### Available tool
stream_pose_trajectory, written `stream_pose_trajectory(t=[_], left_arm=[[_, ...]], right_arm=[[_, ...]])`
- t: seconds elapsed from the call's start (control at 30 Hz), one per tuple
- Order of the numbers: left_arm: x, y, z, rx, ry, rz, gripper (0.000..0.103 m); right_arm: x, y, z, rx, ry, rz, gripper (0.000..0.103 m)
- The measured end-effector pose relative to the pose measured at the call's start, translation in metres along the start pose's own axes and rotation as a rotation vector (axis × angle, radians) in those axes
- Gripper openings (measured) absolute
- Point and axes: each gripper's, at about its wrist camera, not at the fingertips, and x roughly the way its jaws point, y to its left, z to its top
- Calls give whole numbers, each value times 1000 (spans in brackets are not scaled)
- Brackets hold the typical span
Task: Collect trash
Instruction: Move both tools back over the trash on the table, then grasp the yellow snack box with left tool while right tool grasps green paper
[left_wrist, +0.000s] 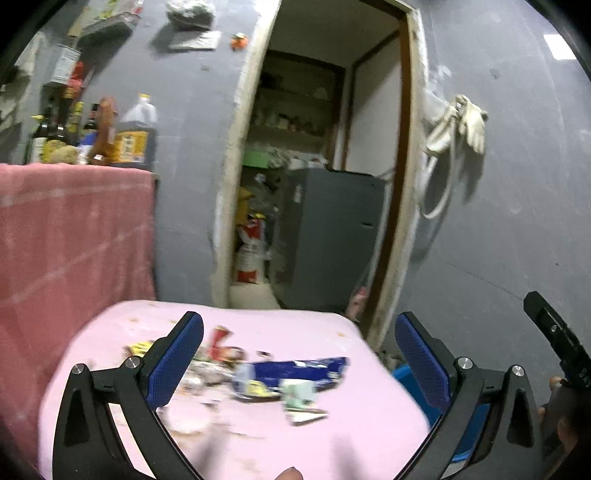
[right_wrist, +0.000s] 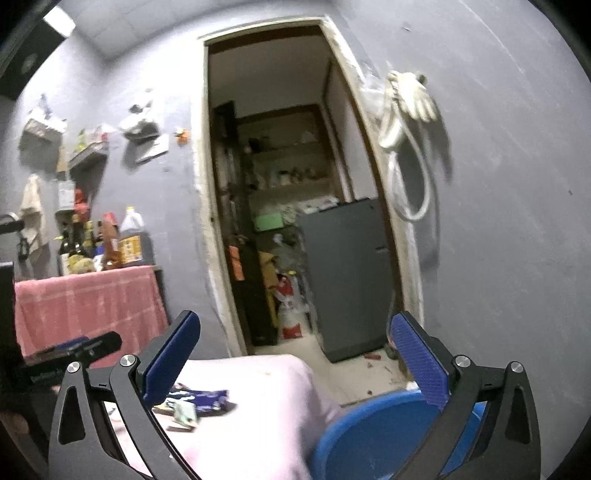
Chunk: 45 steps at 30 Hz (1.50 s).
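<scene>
A pile of trash lies on a pink-covered table (left_wrist: 351, 443): a dark blue wrapper (left_wrist: 299, 371), a red wrapper (left_wrist: 219, 341), a pale green scrap (left_wrist: 299, 395) and small bits. My left gripper (left_wrist: 299, 354) is open and empty, raised above the pile. My right gripper (right_wrist: 295, 358) is open and empty, over the table's right edge (right_wrist: 280, 406), with the blue wrapper (right_wrist: 199, 400) at its left finger. A blue bin (right_wrist: 369, 435) stands below it, right of the table; it also shows in the left wrist view (left_wrist: 406, 376).
A grey wall with an open doorway (left_wrist: 325, 166) leads to a cluttered storeroom with a grey cabinet (left_wrist: 332, 236). Bottles (left_wrist: 133, 133) stand on a pink-draped shelf (left_wrist: 74, 229) at left. Gloves and a hose (left_wrist: 458, 125) hang on the wall at right.
</scene>
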Motion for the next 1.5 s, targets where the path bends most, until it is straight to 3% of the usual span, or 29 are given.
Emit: stream_pose_trajectory(t=[0.27,0.47,0.63,0.77,1.03,1.2,1.3,1.47,1.5], left_arm=[[-27,58,5,11,-56,120,101],[-26,93,-9,10,-26,157,101],[-9,117,-31,13,68,164,101],[10,133,-48,-8,172,189,101],[46,152,-55,-67,352,174,101],[76,156,-55,-49,455,73,100],[92,162,-54,-38,492,29,98],[111,171,-50,-63,511,20,98],[114,172,-49,-65,513,21,97]], right_arm=[[11,55,-5,-91,-31,77,103],[29,85,-19,-106,33,140,103],[51,101,-34,-148,169,148,103],[73,106,-53,-202,322,96,103],[98,101,-74,-134,505,154,102],[113,106,-89,-110,621,185,92],[122,109,-96,-119,663,179,76],[135,111,-112,-123,732,191,68],[138,112,-115,-124,749,195,63]])
